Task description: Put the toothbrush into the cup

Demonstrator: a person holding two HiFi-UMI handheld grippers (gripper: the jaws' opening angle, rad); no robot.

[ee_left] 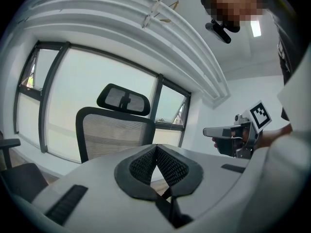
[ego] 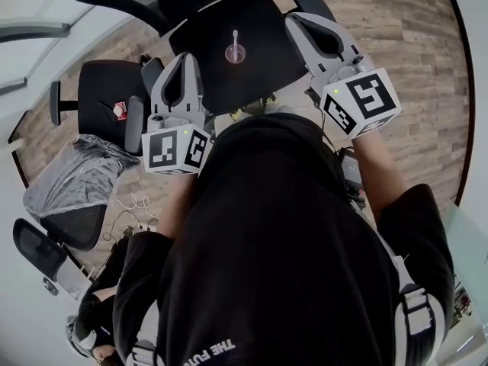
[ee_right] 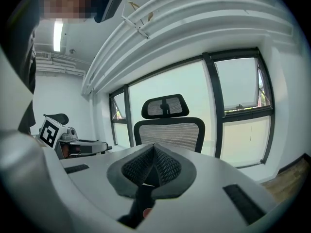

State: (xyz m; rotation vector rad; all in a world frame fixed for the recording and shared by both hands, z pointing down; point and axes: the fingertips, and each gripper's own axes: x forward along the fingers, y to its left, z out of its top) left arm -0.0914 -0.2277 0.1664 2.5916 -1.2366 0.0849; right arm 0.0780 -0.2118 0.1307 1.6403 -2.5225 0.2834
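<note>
Down on the black bench (ego: pixel 255 82), the toothbrush (ego: pixel 235 35) is apparently standing in the cup (ego: pixel 235 53), so the task is looking finished. Left tool (ee_left: pixel 156 148) and right tool (ee_right: pixel 154 147) are hanging raised, jaws pressed together, gripping nothing; only retiring them is remaining.
</note>
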